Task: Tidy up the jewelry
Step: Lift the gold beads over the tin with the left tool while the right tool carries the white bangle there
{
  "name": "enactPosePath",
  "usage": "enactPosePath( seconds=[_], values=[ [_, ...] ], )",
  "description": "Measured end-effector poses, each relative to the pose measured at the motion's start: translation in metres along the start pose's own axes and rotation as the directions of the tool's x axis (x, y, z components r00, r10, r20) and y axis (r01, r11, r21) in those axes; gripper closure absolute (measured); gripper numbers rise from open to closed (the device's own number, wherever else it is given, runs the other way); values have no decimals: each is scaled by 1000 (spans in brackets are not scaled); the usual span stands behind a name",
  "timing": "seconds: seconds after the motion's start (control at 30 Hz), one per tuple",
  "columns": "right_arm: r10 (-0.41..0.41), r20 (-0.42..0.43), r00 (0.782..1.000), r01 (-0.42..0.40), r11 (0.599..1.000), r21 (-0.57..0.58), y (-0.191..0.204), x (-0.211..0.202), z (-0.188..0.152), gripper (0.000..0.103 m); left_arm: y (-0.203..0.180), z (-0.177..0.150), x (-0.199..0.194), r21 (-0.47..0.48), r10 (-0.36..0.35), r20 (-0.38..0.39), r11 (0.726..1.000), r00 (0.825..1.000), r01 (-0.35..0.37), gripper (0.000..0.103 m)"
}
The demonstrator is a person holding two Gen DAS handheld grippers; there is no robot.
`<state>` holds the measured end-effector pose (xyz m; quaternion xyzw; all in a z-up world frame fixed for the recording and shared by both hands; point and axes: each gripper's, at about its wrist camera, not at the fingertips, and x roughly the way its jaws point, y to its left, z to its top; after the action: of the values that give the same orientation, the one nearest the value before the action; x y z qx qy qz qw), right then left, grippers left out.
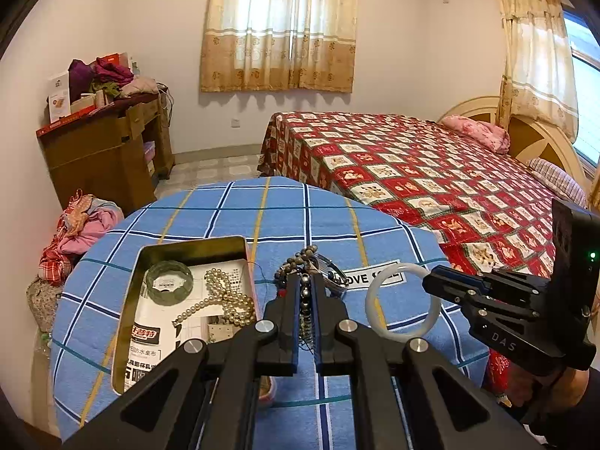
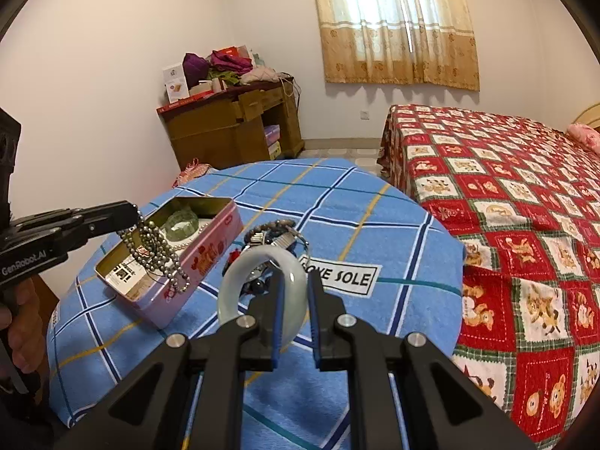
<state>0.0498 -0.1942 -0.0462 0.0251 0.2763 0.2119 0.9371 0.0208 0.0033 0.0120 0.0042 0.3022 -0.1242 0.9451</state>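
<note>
While the left gripper [image 1: 306, 281] pinches a strand of grey-brown beads [image 2: 157, 251] between its nearly closed jaws, the strand hangs over the near end of the pink tin [image 2: 210, 258], draping across its rim. Inside the open tin lie a green bangle [image 1: 169, 284] toward the far end and a pearl necklace [image 1: 225, 300] just right of it, both resting on printed paper. The right gripper [image 2: 294, 281] clamps a white jade bangle [image 2: 240, 281], its jaws drawn in on the ring's right side, holding it upright above the blue plaid tablecloth [image 2: 356, 217]. Beyond the bangle, a small pile of jewelry [image 2: 272, 238] with a metal watch band and dark beads sits on the cloth, right of the tin and beside a white label reading "LOVE SOLE" [image 2: 347, 277]. Farther right stands a bed with a red patchwork cover [image 2: 506, 195].
</note>
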Motion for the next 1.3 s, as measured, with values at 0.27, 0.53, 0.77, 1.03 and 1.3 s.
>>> enactPosePath(
  seconds=[0.27, 0.53, 0.77, 1.03, 1.3],
  values=[
    [20, 3, 1000, -20, 1000, -10, 7, 2, 5, 89, 13, 3, -5, -24, 31, 19, 999, 999, -31, 99],
    [43, 3, 999, -43, 999, -33, 22, 7, 12, 89, 29, 2, -6, -55, 53, 22, 997, 998, -52, 99],
    [63, -2, 998, -63, 996, -65, 37, 13, 18, 89, 46, 2, -8, -88, 77, 26, 993, 997, -75, 99],
    [85, -4, 996, -85, 992, -97, 52, 22, 29, 89, 64, 4, -6, -120, 95, 25, 988, 995, -92, 99],
    [111, -11, 994, -111, 987, -118, 69, 36, 39, 89, 89, 7, -4, -146, 138, 26, 980, 990, -133, 99]
  ],
)
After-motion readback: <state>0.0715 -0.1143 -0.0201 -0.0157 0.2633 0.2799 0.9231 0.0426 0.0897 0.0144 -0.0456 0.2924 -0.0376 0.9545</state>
